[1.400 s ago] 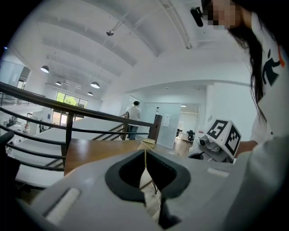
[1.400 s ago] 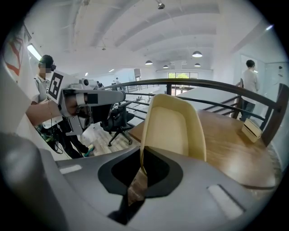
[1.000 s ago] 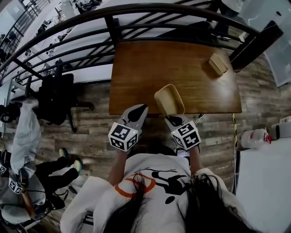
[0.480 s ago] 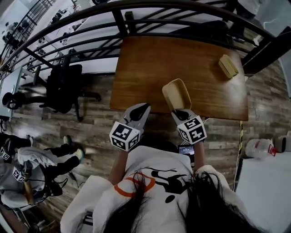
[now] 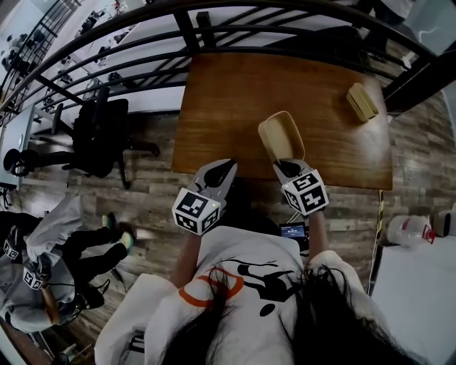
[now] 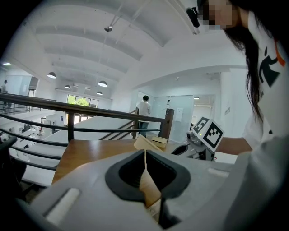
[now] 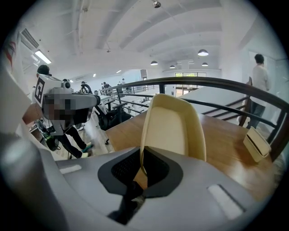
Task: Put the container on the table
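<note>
The container (image 5: pixel 281 135) is a shallow beige tray with rounded corners. My right gripper (image 5: pixel 288 166) is shut on its near rim and holds it over the near part of the brown wooden table (image 5: pixel 228 93). In the right gripper view the container (image 7: pixel 174 126) rises from the jaws of the right gripper (image 7: pixel 143 170), its hollow side towards the camera. Whether it touches the tabletop I cannot tell. My left gripper (image 5: pixel 226 166) hangs at the table's near edge, shut with nothing in it. The left gripper view shows the container (image 6: pixel 145 143) edge-on beside the right gripper (image 6: pixel 204 135).
A small beige box (image 5: pixel 362 101) lies near the table's far right corner. A dark metal railing (image 5: pixel 214 21) runs behind the table. A black office chair (image 5: pixel 96 139) stands left, a person (image 5: pixel 35 271) at bottom left, a white jug (image 5: pixel 405 229) at right.
My right gripper has carried the container forward, from the table's near edge to farther over the tabletop. The left gripper has stayed at the edge.
</note>
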A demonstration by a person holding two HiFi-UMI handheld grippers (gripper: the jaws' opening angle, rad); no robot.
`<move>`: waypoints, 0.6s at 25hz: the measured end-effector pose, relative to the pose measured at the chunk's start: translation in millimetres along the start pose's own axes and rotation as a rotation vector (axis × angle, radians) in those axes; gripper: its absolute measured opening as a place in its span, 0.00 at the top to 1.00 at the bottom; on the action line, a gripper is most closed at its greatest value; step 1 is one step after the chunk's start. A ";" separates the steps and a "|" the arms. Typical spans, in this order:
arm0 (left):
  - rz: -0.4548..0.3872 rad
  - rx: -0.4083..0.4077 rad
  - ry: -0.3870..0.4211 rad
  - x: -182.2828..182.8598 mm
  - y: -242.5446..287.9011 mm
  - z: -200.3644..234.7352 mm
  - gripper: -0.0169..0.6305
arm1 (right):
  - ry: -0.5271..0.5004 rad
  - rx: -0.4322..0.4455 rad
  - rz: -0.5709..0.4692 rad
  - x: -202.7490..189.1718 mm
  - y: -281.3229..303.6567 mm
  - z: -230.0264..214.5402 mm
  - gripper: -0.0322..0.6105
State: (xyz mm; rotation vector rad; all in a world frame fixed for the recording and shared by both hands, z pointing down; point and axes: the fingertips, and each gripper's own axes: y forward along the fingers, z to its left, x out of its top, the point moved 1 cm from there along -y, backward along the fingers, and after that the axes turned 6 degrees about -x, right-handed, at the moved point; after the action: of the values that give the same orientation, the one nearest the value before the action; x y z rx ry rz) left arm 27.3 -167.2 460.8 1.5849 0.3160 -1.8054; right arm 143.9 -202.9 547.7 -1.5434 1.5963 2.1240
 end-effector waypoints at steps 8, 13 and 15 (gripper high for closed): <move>-0.007 -0.045 0.064 30.1 48.6 39.2 0.97 | 0.004 -0.048 0.018 28.7 21.1 -51.8 0.89; -0.004 -0.061 0.100 43.1 64.8 74.8 0.97 | 0.004 -0.071 0.033 53.3 54.6 -77.1 0.89; -0.013 -0.061 0.095 47.6 67.6 90.3 0.97 | -0.002 -0.075 0.047 63.2 71.4 -84.8 0.89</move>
State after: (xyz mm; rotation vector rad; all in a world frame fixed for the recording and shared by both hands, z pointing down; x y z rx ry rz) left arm 1.0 -286.5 453.6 1.6319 0.4228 -1.7173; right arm 127.8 -329.3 554.1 -1.5391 1.5847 2.2334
